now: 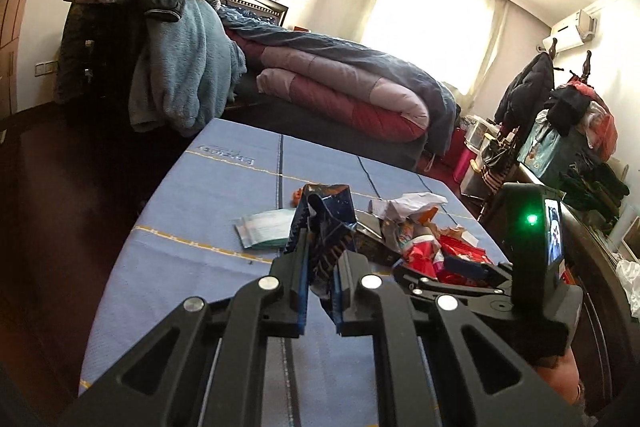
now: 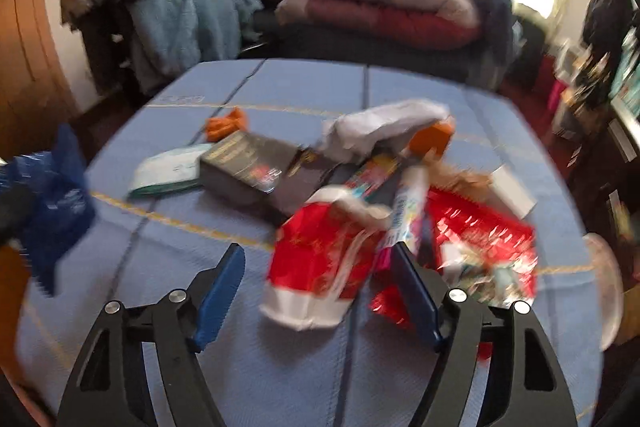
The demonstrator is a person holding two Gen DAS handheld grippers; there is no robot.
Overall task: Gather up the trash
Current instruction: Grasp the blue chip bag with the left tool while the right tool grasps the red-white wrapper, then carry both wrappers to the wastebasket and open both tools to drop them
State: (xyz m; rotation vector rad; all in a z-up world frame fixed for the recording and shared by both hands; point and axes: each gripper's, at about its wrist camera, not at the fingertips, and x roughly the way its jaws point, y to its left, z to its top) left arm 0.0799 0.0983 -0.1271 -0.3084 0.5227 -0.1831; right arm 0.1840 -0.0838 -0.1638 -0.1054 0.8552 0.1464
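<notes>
My left gripper point(image 1: 320, 227) is shut on a dark blue crumpled wrapper point(image 1: 336, 211), held above the blue tablecloth point(image 1: 192, 211); the same blue wrapper point(image 2: 52, 203) shows at the left edge of the right wrist view. My right gripper point(image 2: 318, 249) stands partly open over the trash pile. A red-and-white wrapper point(image 2: 320, 267) lies between its blue pads point(image 2: 220, 287), not gripped. Beside it lie a shiny red wrapper point(image 2: 480, 239), a colourful tube point(image 2: 408, 203), a dark box point(image 2: 248, 163), white crumpled paper point(image 2: 380, 131), a teal-white packet point(image 2: 168, 175) and an orange scrap point(image 2: 226, 123).
A bed with folded quilts point(image 1: 340, 83) stands beyond the table's far edge. Clothes hang on a rack point(image 1: 160, 27) at the far left. Cluttered shelves and a dark dresser point(image 1: 560, 155) line the right. A pale translucent thing point(image 2: 600, 287) sits at the table's right edge.
</notes>
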